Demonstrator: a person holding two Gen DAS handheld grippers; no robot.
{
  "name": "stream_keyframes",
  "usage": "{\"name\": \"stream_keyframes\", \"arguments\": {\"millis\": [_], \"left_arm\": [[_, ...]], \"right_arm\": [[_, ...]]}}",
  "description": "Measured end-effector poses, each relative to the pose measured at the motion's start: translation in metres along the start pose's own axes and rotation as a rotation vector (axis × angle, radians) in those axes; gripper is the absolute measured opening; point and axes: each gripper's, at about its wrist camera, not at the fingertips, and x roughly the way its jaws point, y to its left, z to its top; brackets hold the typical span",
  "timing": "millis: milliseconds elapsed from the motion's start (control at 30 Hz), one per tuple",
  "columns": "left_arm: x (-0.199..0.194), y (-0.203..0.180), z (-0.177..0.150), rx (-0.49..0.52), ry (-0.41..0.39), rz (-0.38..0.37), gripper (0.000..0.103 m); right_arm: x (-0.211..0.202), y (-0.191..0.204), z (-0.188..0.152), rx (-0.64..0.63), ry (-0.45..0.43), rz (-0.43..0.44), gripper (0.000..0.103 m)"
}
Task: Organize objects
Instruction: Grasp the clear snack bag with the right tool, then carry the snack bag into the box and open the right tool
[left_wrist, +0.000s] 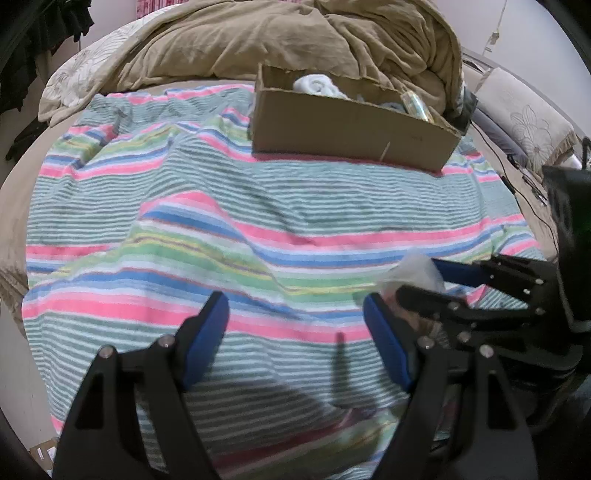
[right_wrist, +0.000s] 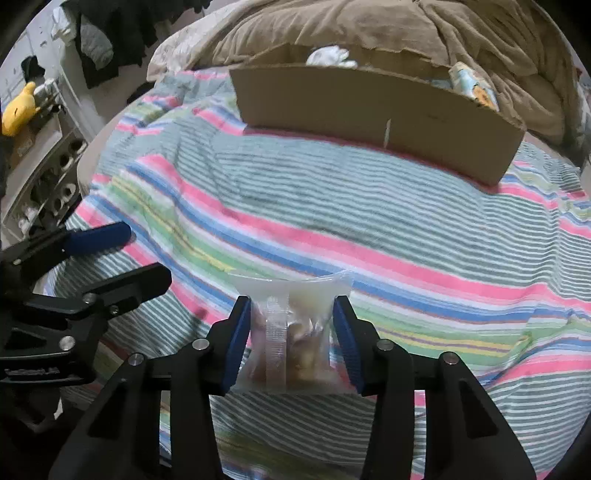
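Right wrist view: I am closing the right claw (right_wrist: 291, 332) on a clear plastic packet (right_wrist: 291, 328) with brownish contents, which is lying on the striped towel (right_wrist: 369, 206) spread over the bed. Both blue pads are pressing against the packet's 2 sides, so I am judging it gripped but not yet lifted.

I am holding the left claw (left_wrist: 295, 332) wide and empty above the towel, just beside the right claw.

Progress: the cardboard box (left_wrist: 351, 129) is standing at the far edge of the towel and is already holding at least 2 items, a white bundle (left_wrist: 317, 85) and a printed packet (right_wrist: 472, 85). I am judging the task well advanced, since this packet is the only loose item I can see on the towel. Remaining work: lifting it, carrying it forward and releasing it inside the box.

Surroundings: a brown duvet (left_wrist: 295, 37) is heaped behind the box, and cables (left_wrist: 517, 177) are trailing at the right. The box's near wall is the only obstacle on the path; I am expecting to clear it from above.
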Motion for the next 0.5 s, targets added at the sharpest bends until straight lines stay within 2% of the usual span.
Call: {"name": "stream_keyframes", "arguments": {"millis": [233,500], "left_arm": [[-0.003,-0.002,0.016,0.003,-0.013,0.005,0.077],[-0.014,-0.008,0.050,0.027,-0.055,0.005,0.077]], "right_arm": [[-0.023,-0.013,0.019,0.019,-0.059,0.003,0.045],[-0.051,-0.025,0.045,0.026,-0.136,0.003,0.045]]}}
